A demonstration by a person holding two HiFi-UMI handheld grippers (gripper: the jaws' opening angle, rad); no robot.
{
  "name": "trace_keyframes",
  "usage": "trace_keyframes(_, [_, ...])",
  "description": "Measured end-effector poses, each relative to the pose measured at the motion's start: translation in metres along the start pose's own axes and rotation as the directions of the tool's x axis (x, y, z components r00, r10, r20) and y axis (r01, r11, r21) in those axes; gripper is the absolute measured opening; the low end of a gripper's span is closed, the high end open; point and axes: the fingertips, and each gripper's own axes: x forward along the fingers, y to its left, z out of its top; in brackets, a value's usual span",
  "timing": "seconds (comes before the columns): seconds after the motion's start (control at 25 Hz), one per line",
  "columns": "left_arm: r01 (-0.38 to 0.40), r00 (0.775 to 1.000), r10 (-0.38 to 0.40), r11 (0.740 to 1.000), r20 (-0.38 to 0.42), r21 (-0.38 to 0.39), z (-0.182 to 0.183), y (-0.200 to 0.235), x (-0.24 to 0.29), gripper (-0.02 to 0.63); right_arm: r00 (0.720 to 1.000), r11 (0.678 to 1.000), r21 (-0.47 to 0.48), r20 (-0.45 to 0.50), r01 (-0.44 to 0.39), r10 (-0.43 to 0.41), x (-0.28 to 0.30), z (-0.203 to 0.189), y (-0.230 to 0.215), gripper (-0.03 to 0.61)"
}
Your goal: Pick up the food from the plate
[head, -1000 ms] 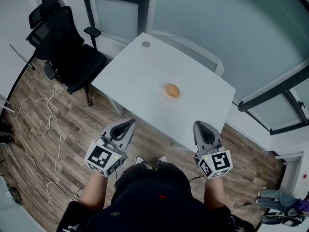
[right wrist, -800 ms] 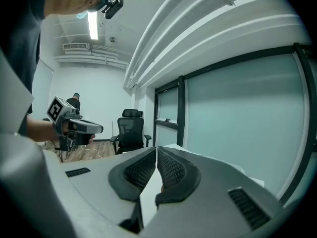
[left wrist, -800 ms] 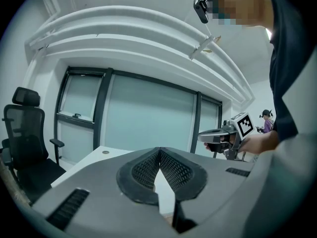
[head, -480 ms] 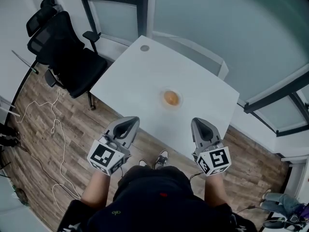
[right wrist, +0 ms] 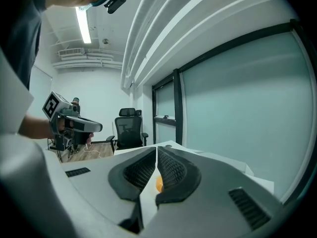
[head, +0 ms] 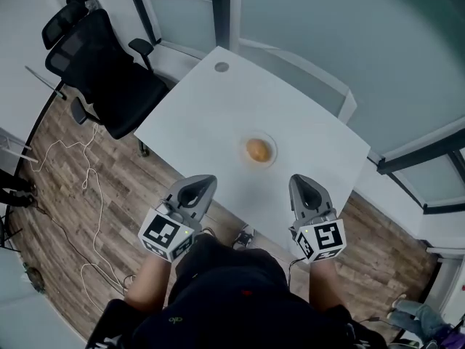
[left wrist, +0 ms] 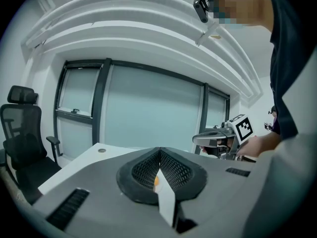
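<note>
- Food [head: 257,150], round and orange, on plate [head: 243,152], mid white table [head: 196,118].
- Left gripper [head: 197,188] at 7 o'clock from plate, pinched closed, holding nothing.
- Right gripper [head: 304,186] at 5 o'clock, pinched closed, holding nothing.
- Black-and-white square marks on both cubes [head: 167,235].

The food [head: 257,150] lay on a plate [head: 272,159] near the middle of the table [head: 196,115], ahead of and between the left gripper [head: 198,186] and the right gripper [head: 301,186], which were over the table's near edge. A chair [head: 102,71] stood left of the table.
</note>
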Motion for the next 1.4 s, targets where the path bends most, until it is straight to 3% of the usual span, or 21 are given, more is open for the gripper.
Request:
trace_keyframes(0.4, [0.021, 1.000, -0.021, 1.000, 0.010, -0.011, 0.004, 0.038, 0.009, 0.023, 0.994, 0.999, -0.011, -0.105, 0.032, -0.033, 0.056, -0.023, -0.005, 0.030])
trace_keyframes(0.64, [0.006, 1.000, -0.006, 0.999, 0.001, -0.033, 0.004, 0.064, 0.005, 0.023, 0.977, 1.000, 0.000, -0.215, -0.003, 0.003, 0.105, -0.061, -0.002, 0.217])
trace_keyframes(0.88, [-0.033, 0.999, 0.032, 0.997, -0.027, -0.073, -0.004, 0.083, -0.002, 0.023, 0.938, 0.999, -0.025, -0.346, -0.025, 0.015, 0.155, -0.111, -0.008, 0.324])
trace_keyframes(1.4, [-0.113, 0.990, 0.102, 0.986, -0.098, -0.119, -0.029, 0.105, -0.010, 0.023, 0.830, 0.995, -0.045, -0.557, -0.085, 0.045, 0.227, -0.206, -0.019, 0.364])
